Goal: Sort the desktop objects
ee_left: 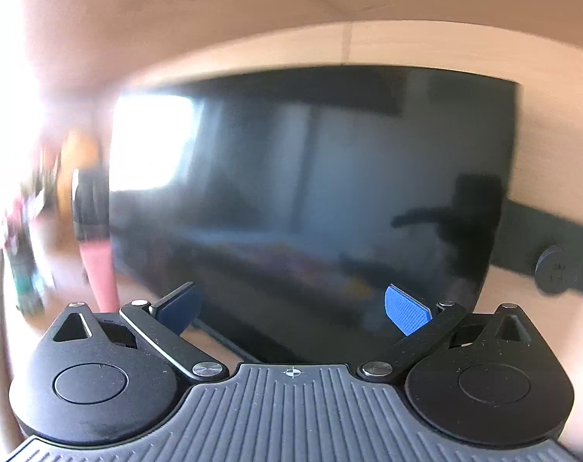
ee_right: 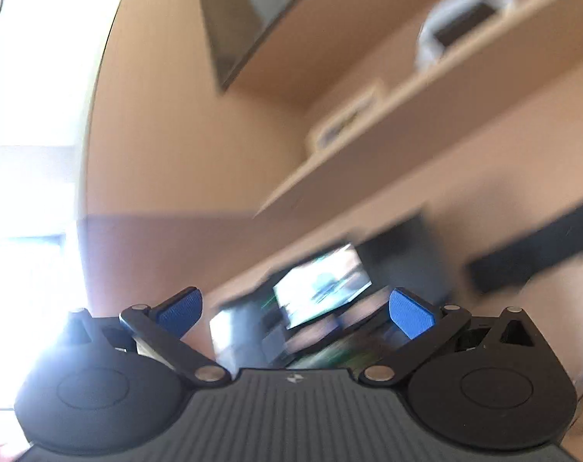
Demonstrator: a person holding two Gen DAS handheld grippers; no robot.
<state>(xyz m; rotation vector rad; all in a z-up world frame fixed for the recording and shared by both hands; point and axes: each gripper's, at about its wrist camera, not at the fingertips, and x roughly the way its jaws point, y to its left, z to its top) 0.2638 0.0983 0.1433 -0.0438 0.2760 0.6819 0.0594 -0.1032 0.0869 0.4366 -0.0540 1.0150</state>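
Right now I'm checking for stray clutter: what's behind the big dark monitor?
Behind the monitor only the light wooden wall panel shows, above and at its right, with a dark strip emerging rightward. Whatever sits directly behind the screen is hidden.

One big dark monitor (ee_left: 310, 192) fills the left wrist view, one pink bottle (ee_left: 98, 269) beside it; two wooden shelves (ee_right: 407, 123) show, one white container (ee_right: 461, 27) up top.
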